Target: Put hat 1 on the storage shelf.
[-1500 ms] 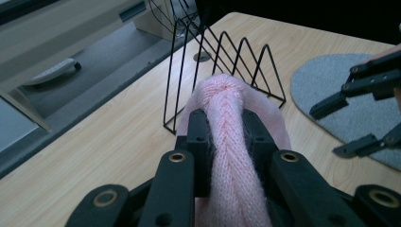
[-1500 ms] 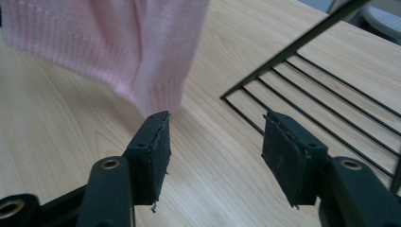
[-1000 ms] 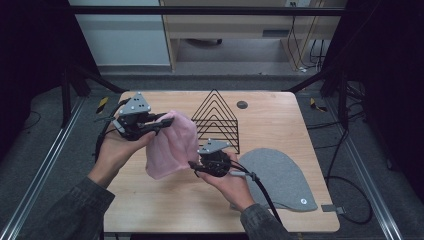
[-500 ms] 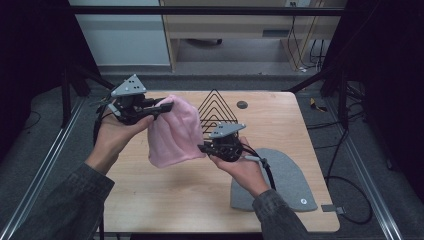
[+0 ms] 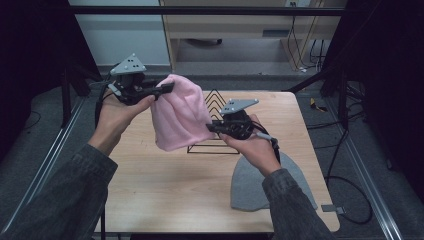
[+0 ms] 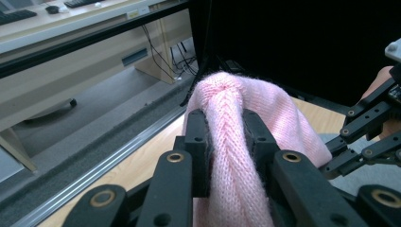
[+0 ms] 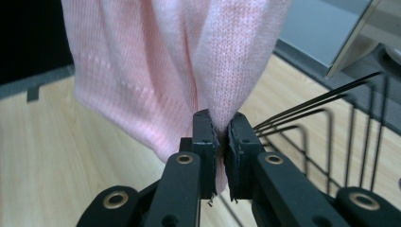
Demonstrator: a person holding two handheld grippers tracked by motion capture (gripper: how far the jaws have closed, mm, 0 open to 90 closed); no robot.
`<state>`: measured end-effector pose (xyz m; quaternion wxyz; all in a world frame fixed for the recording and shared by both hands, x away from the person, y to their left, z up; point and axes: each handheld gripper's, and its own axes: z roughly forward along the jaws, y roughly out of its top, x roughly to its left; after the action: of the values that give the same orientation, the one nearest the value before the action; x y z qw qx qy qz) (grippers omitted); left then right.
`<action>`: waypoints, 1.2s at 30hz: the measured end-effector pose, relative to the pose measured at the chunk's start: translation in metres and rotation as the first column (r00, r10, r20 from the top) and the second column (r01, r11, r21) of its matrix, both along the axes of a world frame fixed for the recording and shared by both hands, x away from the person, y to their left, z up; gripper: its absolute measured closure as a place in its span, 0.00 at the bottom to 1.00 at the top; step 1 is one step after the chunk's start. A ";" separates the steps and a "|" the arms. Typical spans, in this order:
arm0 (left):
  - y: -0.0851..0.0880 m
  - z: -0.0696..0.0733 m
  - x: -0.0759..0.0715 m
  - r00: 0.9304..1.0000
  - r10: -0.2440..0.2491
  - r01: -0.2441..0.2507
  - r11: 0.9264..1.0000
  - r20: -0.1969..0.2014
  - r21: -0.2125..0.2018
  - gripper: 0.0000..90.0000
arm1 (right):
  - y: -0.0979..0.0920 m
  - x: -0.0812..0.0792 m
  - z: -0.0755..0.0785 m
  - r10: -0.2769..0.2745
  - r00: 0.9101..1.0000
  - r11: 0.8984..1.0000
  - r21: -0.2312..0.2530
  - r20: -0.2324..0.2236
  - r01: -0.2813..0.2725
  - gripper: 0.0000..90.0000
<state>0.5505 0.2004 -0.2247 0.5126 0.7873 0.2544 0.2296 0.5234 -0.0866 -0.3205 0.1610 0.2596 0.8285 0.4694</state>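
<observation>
A pink knitted beanie point(image 5: 179, 117) hangs in the air above the tabletop point(image 5: 165, 185), stretched between the two claws; its soft ribbed knit is bunched into a fold where each one bites it, and its rounded crown sags toward six o'clock. The left claw point(image 5: 165, 89), at about ten o'clock over the tabletop's far left corner, is clamped on a thick roll of the knit, which bulges up between its pads point(image 6: 196, 137) in the left gripper view. The right claw point(image 5: 211, 127), near the middle of the scene, has just been closing and now pinches a thin fold of the beanie's edge, its pads point(image 7: 203, 135) pressed almost together on the cloth. Behind the beanie a black wire rack point(image 5: 216, 102) stands on the light wooden tabletop, and a grey beanie point(image 5: 250, 185) lies flat at about five o'clock. Around the tabletop are dark curtains, grey floor, trailing cables and a pale wooden desk point(image 5: 240, 25) at twelve o'clock.
</observation>
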 end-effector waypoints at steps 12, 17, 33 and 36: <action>-0.013 0.025 0.025 0.998 0.038 -0.038 0.999 0.043 0.000 0.84 | -0.005 0.042 0.019 -0.085 0.996 0.996 0.034 0.036 0.084 0.93; -0.018 0.023 0.035 0.998 0.034 -0.034 0.999 0.045 0.001 0.84 | -0.005 0.052 0.015 -0.106 0.994 0.994 0.029 0.039 0.105 0.93; -0.035 0.010 0.053 0.999 0.009 -0.008 1.000 0.054 -0.022 0.83 | -0.017 0.066 0.002 -0.144 0.988 0.990 0.020 0.050 0.143 0.93; -0.037 0.011 0.052 0.998 0.007 -0.005 1.000 0.059 -0.028 0.83 | -0.019 0.065 0.002 -0.143 0.988 0.989 0.029 0.051 0.142 0.93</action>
<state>0.6021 0.1636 -0.2138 0.5299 0.7723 0.2447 0.2506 0.5887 -0.1055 -0.3182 0.2126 0.3077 0.7974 0.4736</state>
